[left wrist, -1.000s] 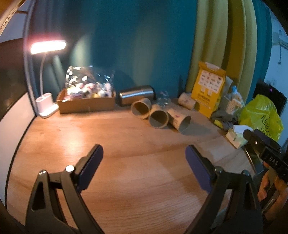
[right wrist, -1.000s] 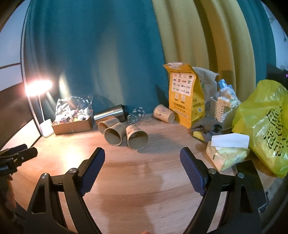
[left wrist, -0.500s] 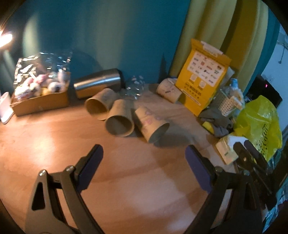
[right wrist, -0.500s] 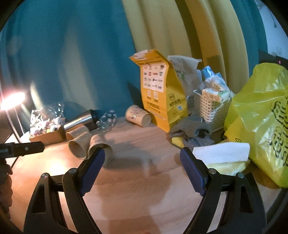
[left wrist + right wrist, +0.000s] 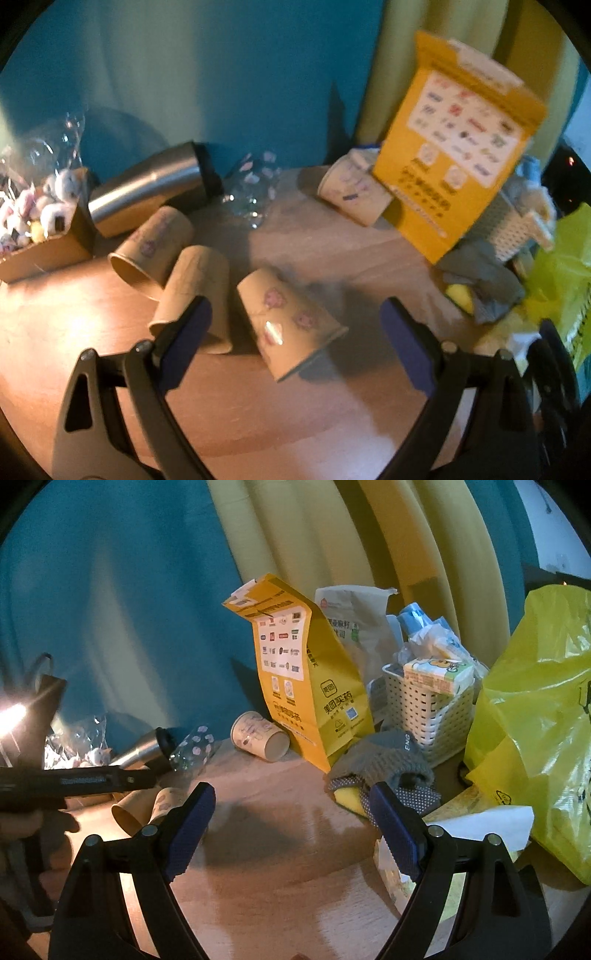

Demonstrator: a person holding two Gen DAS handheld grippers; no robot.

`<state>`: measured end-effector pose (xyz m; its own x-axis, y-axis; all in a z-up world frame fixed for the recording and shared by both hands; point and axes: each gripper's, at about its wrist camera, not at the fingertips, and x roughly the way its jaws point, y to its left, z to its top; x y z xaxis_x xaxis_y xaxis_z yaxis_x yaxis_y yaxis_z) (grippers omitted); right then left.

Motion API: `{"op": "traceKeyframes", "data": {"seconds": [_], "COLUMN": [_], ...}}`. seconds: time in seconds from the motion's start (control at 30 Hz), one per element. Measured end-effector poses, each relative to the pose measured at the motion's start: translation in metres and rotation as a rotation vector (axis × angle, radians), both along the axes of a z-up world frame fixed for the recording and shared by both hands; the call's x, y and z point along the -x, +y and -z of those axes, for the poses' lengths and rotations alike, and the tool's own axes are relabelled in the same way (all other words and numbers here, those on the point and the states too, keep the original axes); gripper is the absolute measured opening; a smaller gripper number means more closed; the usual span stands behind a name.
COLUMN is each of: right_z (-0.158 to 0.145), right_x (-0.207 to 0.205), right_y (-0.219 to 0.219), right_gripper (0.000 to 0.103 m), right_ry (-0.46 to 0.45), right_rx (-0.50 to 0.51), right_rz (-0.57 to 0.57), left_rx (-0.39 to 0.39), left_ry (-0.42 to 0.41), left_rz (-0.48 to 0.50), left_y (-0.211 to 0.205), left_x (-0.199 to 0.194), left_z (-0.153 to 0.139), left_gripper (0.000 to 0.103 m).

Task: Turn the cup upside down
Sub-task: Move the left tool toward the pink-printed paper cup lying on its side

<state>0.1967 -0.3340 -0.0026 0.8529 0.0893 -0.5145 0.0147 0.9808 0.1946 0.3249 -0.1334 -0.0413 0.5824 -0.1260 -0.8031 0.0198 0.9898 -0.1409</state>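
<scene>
Several paper cups lie on their sides on the wooden table (image 5: 280, 417). In the left wrist view, a printed cup (image 5: 288, 325) lies between my open left gripper's (image 5: 295, 343) fingers, just ahead of the tips, mouth toward the lower right. Two plain cups (image 5: 199, 295) (image 5: 151, 247) lie to its left. A fourth cup (image 5: 351, 195) lies by the yellow paper bag (image 5: 458, 147); it also shows in the right wrist view (image 5: 260, 736). My right gripper (image 5: 291, 827) is open and empty above bare table, right of the cups.
A steel tumbler (image 5: 147, 192) and a clear printed glass (image 5: 251, 188) lie at the back. A cardboard box of sweets (image 5: 40, 229) is left. A grey cloth (image 5: 380, 771), white basket (image 5: 428, 701), tissue pack (image 5: 480, 823) and yellow plastic bag (image 5: 535, 720) crowd the right.
My left gripper has moved forward and right, closing in on the printed cup. My right gripper has swung right toward the yellow bag and basket. Both stay open.
</scene>
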Motion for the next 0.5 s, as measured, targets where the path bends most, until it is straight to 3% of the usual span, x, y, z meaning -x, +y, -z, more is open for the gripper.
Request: {"op": "traceKeyframes", "data": {"seconds": [0.33,0.5], "right_z": [-0.001,-0.002], "right_x": [0.003,0.005], "right_y": [-0.005,-0.004], "right_gripper": [0.088,0.088], "right_ry": [0.003,0.007], "right_rx": [-0.004,-0.002], "right_rz": [0.027,0.033], "left_rx": [-0.076,-0.064], "left_ry": [0.107,0.137], "left_rz": [0.034,0.043], "left_y": [-0.014,-0.018], "left_x": [-0.031,-0.041], "left_z": [0.042,0.056], "left_gripper": [0.093,0.093]}}
